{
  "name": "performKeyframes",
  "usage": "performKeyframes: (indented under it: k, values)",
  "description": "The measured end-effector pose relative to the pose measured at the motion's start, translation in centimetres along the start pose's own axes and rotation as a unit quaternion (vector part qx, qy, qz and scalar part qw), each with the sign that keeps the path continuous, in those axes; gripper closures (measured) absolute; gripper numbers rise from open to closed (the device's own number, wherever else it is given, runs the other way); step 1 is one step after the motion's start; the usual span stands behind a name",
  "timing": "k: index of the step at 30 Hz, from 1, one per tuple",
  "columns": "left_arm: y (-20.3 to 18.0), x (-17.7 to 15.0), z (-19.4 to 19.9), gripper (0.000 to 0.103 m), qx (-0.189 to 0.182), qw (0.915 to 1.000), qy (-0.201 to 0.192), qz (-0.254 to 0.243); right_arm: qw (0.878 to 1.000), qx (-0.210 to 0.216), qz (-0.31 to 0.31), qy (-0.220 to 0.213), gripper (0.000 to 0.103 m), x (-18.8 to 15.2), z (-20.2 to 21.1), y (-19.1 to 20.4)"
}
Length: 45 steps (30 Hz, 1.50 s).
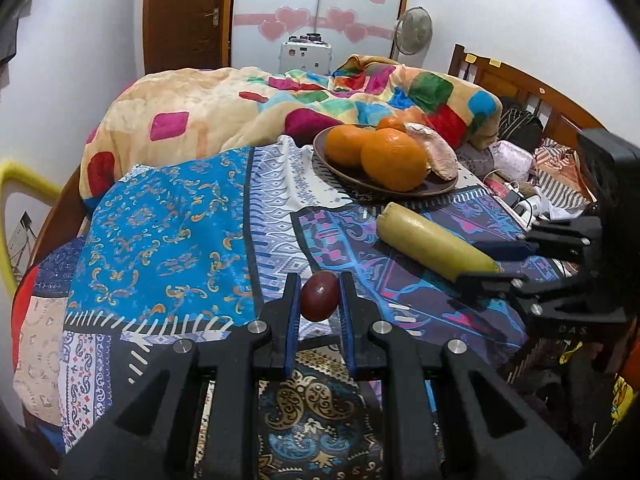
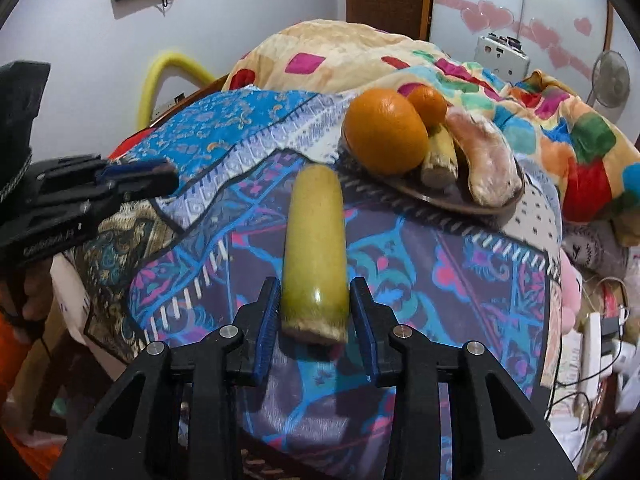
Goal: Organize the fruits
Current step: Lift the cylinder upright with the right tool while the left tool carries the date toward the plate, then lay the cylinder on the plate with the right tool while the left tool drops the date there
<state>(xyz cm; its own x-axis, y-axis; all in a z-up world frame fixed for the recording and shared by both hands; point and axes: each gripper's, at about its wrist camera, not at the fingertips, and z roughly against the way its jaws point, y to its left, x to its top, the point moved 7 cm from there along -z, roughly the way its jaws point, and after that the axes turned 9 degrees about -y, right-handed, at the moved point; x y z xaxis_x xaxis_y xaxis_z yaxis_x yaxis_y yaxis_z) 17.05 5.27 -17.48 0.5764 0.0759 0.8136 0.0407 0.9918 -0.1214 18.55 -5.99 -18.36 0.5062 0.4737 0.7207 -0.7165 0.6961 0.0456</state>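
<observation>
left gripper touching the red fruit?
Touching. Left wrist view: the red fruit sits pinched between both pads of the left gripper, no gap either side.

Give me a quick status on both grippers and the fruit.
Left gripper shut on dark red fruit. Right gripper open, astride yellow-green fruit. Plate path unobstructed.

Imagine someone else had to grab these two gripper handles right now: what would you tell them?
Left gripper: jaws around the small dark red fruit, apparently pinching it.
Right gripper: open, jaws either side of the near end of the long yellow-green fruit, which lies on the patterned cloth; not gripped yet.
Done: the brown plate already holds oranges, a short pale yellow piece and a pinkish piece.
Left: close on the long fruit, then probably carry both fruits over to the plate.
</observation>
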Motion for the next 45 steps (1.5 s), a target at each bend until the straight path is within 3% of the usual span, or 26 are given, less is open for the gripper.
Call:
performKeyframes:
  k: [9,20,34,45]
  values:
    - [0.1,0.0,-0.2,0.085,0.003,1.0,0.001,-0.002,1.0,0.01,0.001,0.008,0.069,1.5,-4.1,0.4]
    - [0.0,1.0,-0.4,0.085,0.001,1.0,-0.004,0.005,0.999,-0.003,-0.017,-0.044,0.07,1.4,-0.7,-0.8]
    - [-3.4,6.3,-2.6,0.085,-0.016,0.999,-0.037,-0.019,0.991,-0.055,-0.039,-0.117,0.07,5.5,3.3,-6.4]
    - [-4.5,10.9,-5.9,0.085,-0.032,0.9977,-0.054,-0.026,0.99,-0.066,-0.043,-0.115,0.07,8.6,-0.2,-9.9]
